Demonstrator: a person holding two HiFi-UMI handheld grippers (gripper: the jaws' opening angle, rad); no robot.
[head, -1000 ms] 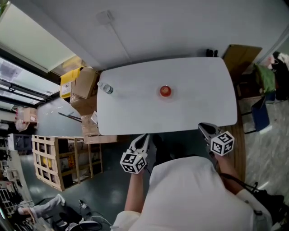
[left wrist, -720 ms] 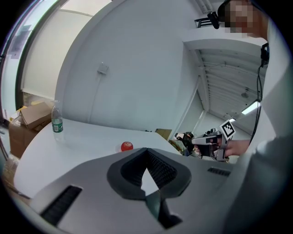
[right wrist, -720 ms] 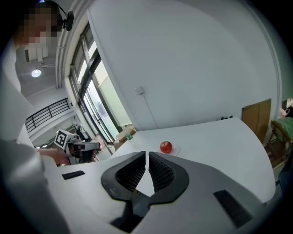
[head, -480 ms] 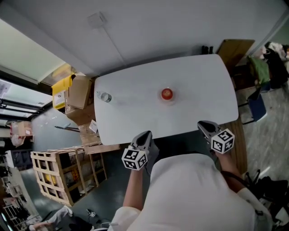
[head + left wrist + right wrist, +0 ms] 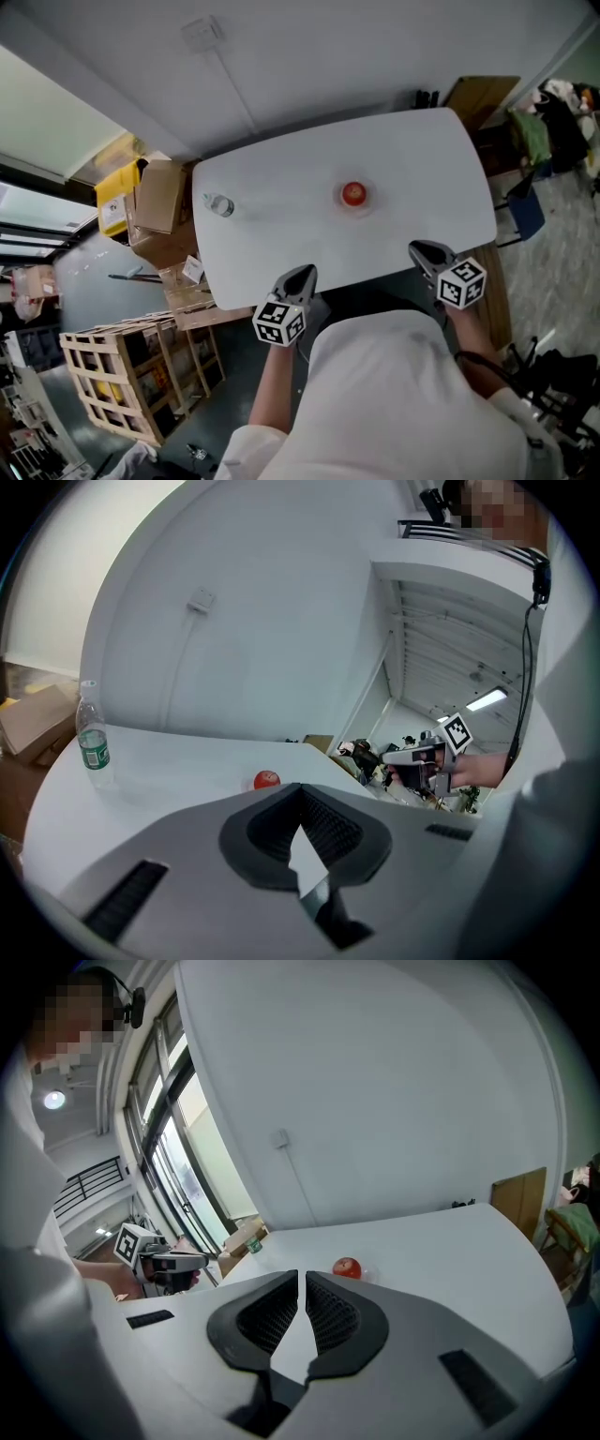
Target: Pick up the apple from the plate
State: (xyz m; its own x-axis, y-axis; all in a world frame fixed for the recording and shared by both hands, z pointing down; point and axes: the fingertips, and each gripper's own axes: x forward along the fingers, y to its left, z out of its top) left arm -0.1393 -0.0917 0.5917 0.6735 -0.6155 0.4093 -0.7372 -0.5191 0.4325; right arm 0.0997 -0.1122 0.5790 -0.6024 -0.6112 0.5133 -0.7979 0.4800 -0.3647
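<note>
- My left claw (image 5: 302, 274) and right claw (image 5: 424, 249) are both closed with nothing in them, hanging at the counter's (image 5: 281, 244) near edge.
- The apple (image 5: 353, 194) sits on its plate (image 5: 354, 210) mid-counter, well apart from both.
- A water bottle (image 5: 218, 204) stands off left.

No wording can be read anywhere; the green label on the bottle (image 5: 92, 747) is too small.
</note>
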